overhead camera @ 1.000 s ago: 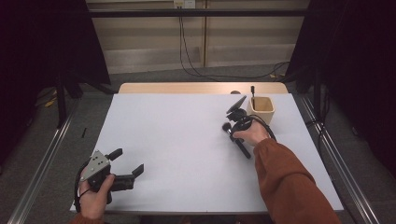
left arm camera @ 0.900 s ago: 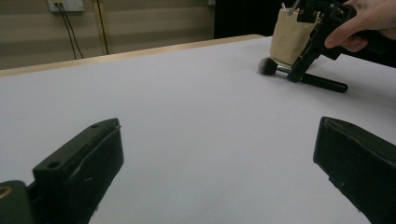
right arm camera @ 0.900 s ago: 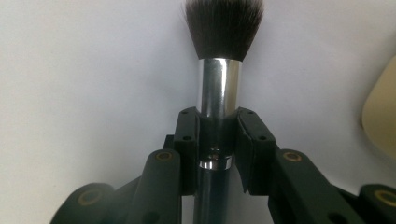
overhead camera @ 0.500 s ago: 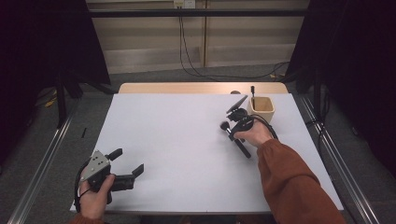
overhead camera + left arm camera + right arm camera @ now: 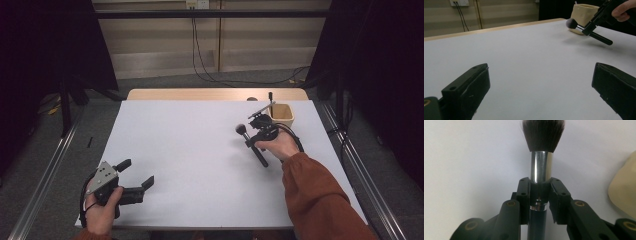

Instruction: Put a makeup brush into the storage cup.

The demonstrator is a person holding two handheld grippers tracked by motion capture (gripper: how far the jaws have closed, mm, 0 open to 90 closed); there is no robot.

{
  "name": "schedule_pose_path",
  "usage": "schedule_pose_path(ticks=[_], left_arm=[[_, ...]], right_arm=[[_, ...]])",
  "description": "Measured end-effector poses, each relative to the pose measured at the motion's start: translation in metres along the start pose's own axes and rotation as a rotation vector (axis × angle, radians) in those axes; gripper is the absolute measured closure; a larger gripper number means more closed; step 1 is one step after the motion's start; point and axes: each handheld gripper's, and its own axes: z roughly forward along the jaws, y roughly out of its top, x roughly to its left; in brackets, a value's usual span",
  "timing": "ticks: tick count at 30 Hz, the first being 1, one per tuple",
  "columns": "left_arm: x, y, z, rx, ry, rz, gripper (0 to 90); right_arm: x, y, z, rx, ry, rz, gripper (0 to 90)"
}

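A makeup brush [image 5: 242, 130] with a dark bristle head, silver ferrule [image 5: 541, 166] and black handle hangs tilted above the white table [image 5: 200, 150], right of centre. My right gripper [image 5: 251, 140] is shut on it where ferrule meets handle [image 5: 539, 192]. The bristles [image 5: 542, 135] point away from the hand. The left gripper view has the brush [image 5: 573, 23] and right gripper [image 5: 604, 12] at its upper right. Near the front left corner my left gripper [image 5: 136, 172] rests open, its jaws wide apart [image 5: 540, 85] with nothing between them.
A beige cup [image 5: 282, 114] stands at the back right, just behind the right hand, with a thin dark stick [image 5: 270, 96] rising from it. It appears in the gripper views too [image 5: 584, 11] [image 5: 624, 192]. A wooden strip [image 5: 200, 94] runs along the table's far edge.
The right hand has lifted the brush a little off the table and drifted slightly. The left hand and its gripper have stayed where they were.
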Motion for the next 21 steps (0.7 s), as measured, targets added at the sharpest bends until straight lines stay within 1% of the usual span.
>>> schedule_pose_path(ticks=[1,2,4,5,6,7,10,15,21], left_arm=[[0.000,0.000,0.000,0.001,0.000,0.001,1.8],[0.000,0.000,0.000,-0.001,0.000,0.000,1.8],[0.000,0.000,0.000,-0.001,0.001,-0.003,1.9],[0.000,0.000,0.000,-0.001,0.002,-0.005,1.8],[0.000,0.000,0.000,-0.001,0.001,-0.004,1.8],[0.000,0.000,0.000,-0.001,0.000,-0.001,1.9],[0.000,0.000,0.000,0.000,0.000,0.000,1.8],[0.000,0.000,0.000,-0.001,0.001,-0.001,1.8],[0.000,0.000,0.000,0.000,0.002,-0.002,1.8]], right_arm=[[0.000,-0.001,-0.001,-0.013,0.002,0.007,72.7],[-0.001,-0.002,-0.002,-0.028,0.009,0.001,72.7],[-0.002,-0.003,-0.005,-0.060,0.028,0.004,72.7],[-0.003,-0.004,-0.007,-0.071,0.038,0.003,72.7],[-0.004,-0.004,-0.009,-0.084,0.067,0.020,72.7],[-0.004,-0.004,-0.011,-0.093,0.079,0.024,72.7],[-0.004,-0.006,-0.016,-0.128,0.100,0.018,72.7],[-0.004,-0.012,-0.020,-0.196,0.114,0.014,72.7],[-0.011,-0.022,-0.021,-0.281,0.111,0.020,72.7]])
